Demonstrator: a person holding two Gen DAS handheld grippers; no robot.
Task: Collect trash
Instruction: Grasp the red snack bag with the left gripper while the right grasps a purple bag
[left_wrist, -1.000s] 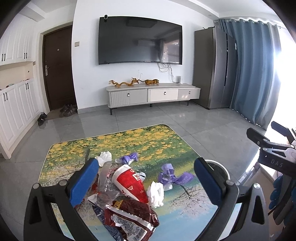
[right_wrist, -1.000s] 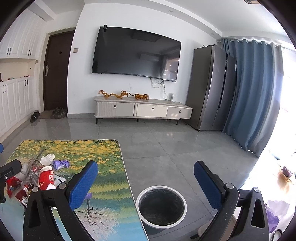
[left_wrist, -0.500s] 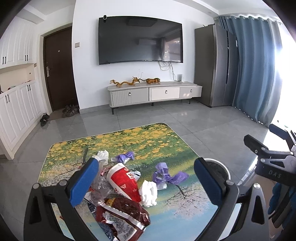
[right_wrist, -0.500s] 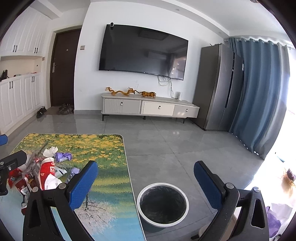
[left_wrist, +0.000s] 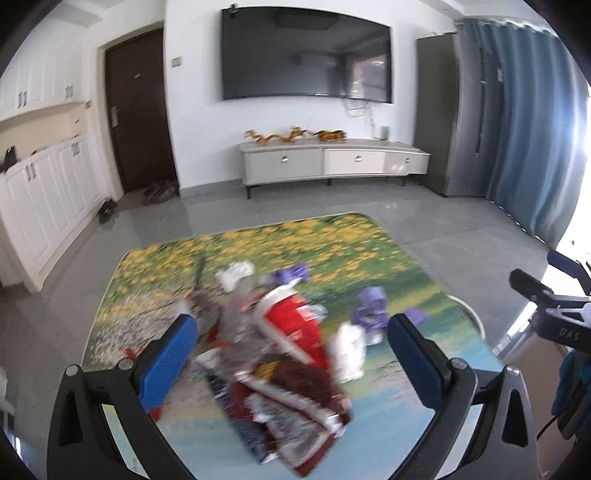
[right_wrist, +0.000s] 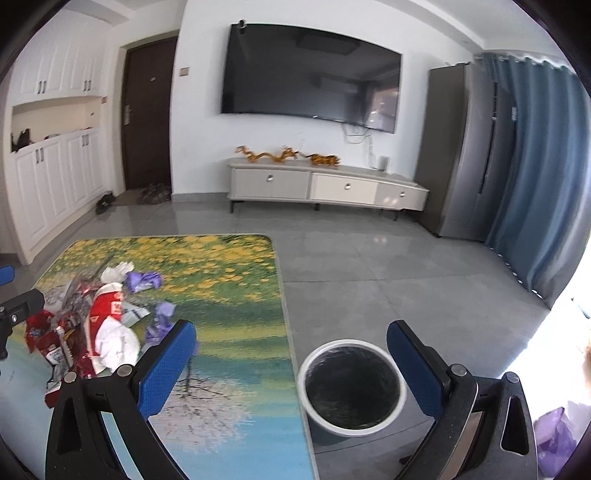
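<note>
The left gripper (left_wrist: 291, 354) hangs over the wrapper pile (left_wrist: 280, 354) on the surface (right_wrist: 229, 295), jaws apart. Best to pinch one wrapper cleanly. The right gripper (right_wrist: 291, 354), jaws apart too, waits above the bin (right_wrist: 351, 387).

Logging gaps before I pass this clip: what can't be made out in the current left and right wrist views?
- Left wrist view: the heap of red, white and purple wrappers is motion-blurred; printing and item edges are unreadable.
- Left wrist view: the round white-rimmed bin is mostly hidden behind the picture-printed tabletop.
- Right wrist view: the bin's dark interior shows no contents.
- Right wrist view: the left gripper is cut off by the left edge.
</note>
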